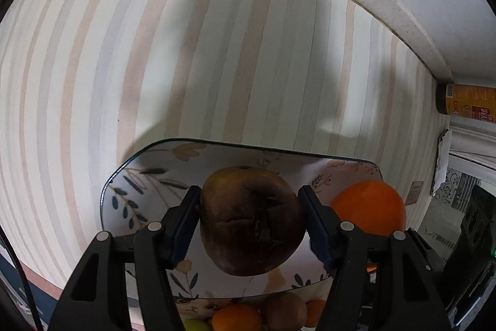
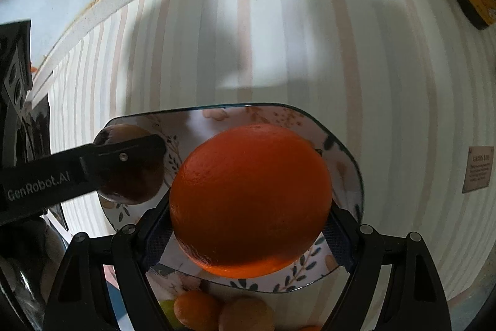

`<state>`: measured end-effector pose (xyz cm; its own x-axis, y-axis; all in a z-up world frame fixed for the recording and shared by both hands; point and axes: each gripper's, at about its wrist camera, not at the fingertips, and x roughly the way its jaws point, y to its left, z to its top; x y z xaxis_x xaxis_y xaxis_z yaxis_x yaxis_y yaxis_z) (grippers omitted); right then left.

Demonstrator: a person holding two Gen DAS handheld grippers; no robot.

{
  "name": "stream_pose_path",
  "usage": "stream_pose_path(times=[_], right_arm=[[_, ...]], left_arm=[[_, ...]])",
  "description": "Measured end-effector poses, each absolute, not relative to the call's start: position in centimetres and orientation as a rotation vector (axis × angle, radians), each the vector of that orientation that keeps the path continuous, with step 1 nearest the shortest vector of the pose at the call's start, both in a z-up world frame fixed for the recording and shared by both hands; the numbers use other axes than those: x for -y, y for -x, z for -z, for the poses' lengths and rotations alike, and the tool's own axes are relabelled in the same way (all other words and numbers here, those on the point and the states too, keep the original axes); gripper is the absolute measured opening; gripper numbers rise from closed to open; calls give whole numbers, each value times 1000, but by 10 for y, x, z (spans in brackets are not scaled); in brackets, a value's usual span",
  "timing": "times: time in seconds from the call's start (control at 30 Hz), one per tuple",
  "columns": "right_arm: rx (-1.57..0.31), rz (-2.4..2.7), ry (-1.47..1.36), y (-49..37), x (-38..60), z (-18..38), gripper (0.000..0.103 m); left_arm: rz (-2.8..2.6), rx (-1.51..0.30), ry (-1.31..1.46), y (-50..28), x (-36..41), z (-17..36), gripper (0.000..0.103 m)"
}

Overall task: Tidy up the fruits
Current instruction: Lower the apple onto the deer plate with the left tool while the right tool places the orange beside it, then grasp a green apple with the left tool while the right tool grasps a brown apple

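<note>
Our left gripper [image 1: 249, 222] has its fingers clamped on a dark brown fruit [image 1: 251, 221], and our right gripper [image 2: 249, 225] grips a big orange [image 2: 251, 197]. Both hang over a floral plate [image 2: 347, 157] on the striped desk [image 1: 155, 52]. A bottle [image 1: 465, 103] lies at the far edge.

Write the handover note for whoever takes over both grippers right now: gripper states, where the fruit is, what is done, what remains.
Left gripper: shut on a brown fruit, over the plate.
Right gripper: shut on a big orange, over the same plate, beside the left one.
More fruit lies below the plate's near edge.
Done: two fruits picked up.
Left: probably set both on the plate, then sort the rest.
</note>
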<state>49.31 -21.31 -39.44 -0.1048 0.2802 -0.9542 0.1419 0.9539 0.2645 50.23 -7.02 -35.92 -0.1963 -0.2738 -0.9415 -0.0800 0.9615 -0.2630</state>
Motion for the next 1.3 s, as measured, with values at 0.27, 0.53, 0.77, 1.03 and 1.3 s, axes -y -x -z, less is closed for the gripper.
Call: stream_pose_path(times=[0.27, 0.53, 0.77, 1.03, 1.3], right_arm=[[-1748, -122, -305, -506, 204, 406, 89], [-1686, -81, -332, -512, 215, 383, 98], [-1632, -13, -253, -492, 232, 350, 98], [-1545, 18, -231, -432, 244, 302, 98], [-1442, 0, -215, -380, 227, 247, 98]], left_arm=[[174, -1765, 189, -503, 82, 355, 62], [168, -1699, 199, -501, 83, 335, 86], [117, -1587, 95, -478, 76, 296, 86], [71, -1465, 6, -418, 44, 250, 86], [79, -1391, 4, -354, 29, 207, 86]])
